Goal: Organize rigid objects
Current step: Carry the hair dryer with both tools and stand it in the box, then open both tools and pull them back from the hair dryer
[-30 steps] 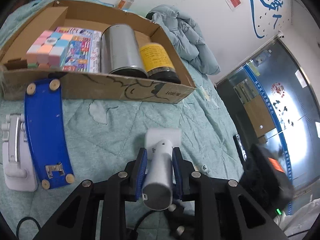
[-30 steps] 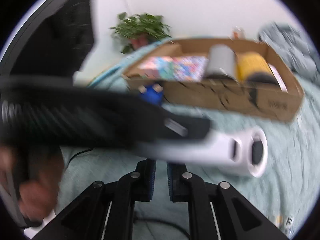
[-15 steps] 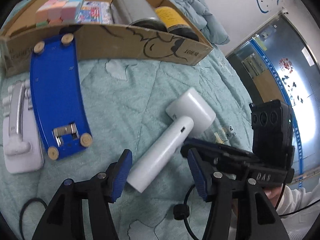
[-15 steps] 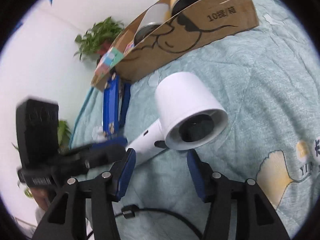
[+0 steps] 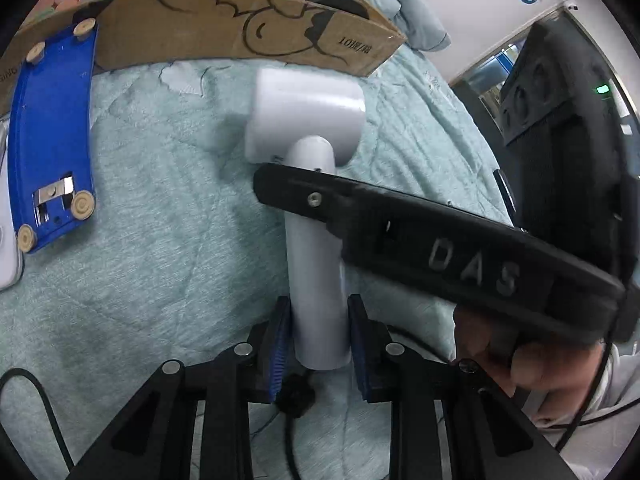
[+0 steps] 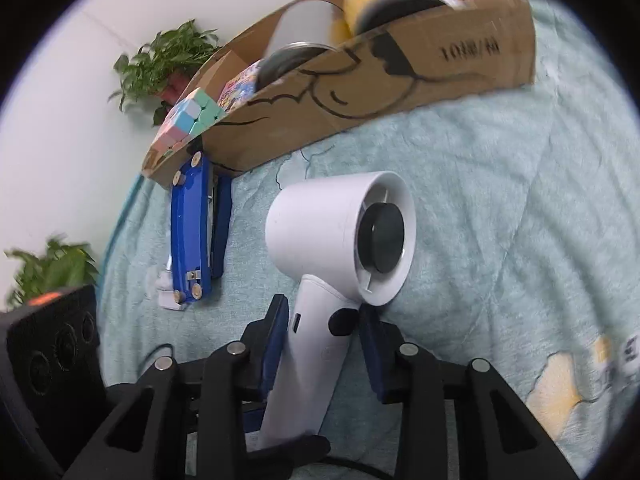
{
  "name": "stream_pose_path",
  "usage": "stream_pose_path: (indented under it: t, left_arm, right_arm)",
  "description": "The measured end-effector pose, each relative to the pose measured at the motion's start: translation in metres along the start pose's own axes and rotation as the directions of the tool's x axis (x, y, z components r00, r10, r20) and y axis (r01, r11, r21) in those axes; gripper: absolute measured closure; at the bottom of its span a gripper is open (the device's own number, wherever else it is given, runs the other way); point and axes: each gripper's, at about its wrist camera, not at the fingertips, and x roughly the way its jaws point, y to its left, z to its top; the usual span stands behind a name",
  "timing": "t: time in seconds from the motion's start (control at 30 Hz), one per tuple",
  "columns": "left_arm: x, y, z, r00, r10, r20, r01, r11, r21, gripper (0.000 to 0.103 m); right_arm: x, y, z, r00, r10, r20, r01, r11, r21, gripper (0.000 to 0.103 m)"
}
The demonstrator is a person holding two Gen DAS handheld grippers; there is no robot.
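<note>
A white hair dryer [image 5: 312, 264] [image 6: 340, 232] lies on the teal quilt in front of the cardboard box [image 5: 240, 36] [image 6: 400, 80]. My left gripper [image 5: 318, 320] is shut on the lower end of its handle, with a blue pad on each side. My right gripper [image 6: 324, 320] straddles the upper handle just below the barrel. Its jaws are closing, and a thin gap still shows beside the handle. One finger [image 5: 360, 208] of the right gripper crosses the handle in the left wrist view.
The box holds a silver can [image 6: 296, 36], a yellow can [image 6: 372, 4], a pastel cube [image 6: 188, 120] and a colourful packet. A blue curved tool [image 5: 52, 120] [image 6: 188, 232] lies left of the dryer, by a white item [image 5: 6, 240]. A black cord [image 5: 296, 396] trails from the handle.
A second ago my left gripper held the dryer's handle, then both grippers stood wide around the dryer lying on the quilt. Now both have closed in on the handle.
</note>
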Motion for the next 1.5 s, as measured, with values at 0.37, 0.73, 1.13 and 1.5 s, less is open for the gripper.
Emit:
stream_pose_path:
  t: [0.37, 0.73, 1.13, 1.5]
  left_arm:
    - [-0.07, -0.014, 0.045, 0.955, 0.144, 0.261, -0.152, 0.988, 0.01, 0.079]
    - [-0.105, 0.036, 0.15, 0.914, 0.237, 0.328, -0.22, 0.971, -0.088, 0.079]
    - [-0.07, 0.071, 0.206, 0.948, 0.229, 0.221, -0.185, 0.962, -0.203, 0.077]
    - [-0.138, 0.051, 0.148, 0.797, 0.354, 0.49, -0.288, 0.935, -0.207, 0.01]
  right_arm:
    - [-0.048, 0.061, 0.056, 0.976, 0.088, 0.2, -0.039, 0.97, -0.239, 0.073]
    - [-0.015, 0.086, 0.182, 0.973, 0.18, 0.147, -0.142, 0.96, -0.24, 0.073]
    - [0.059, 0.073, 0.229, 0.996, 0.093, -0.009, -0.093, 0.984, -0.155, 0.071]
    - [-0.018, 0.064, 0.203, 0.957, -0.06, 0.286, 0.125, 0.968, -0.217, 0.021]
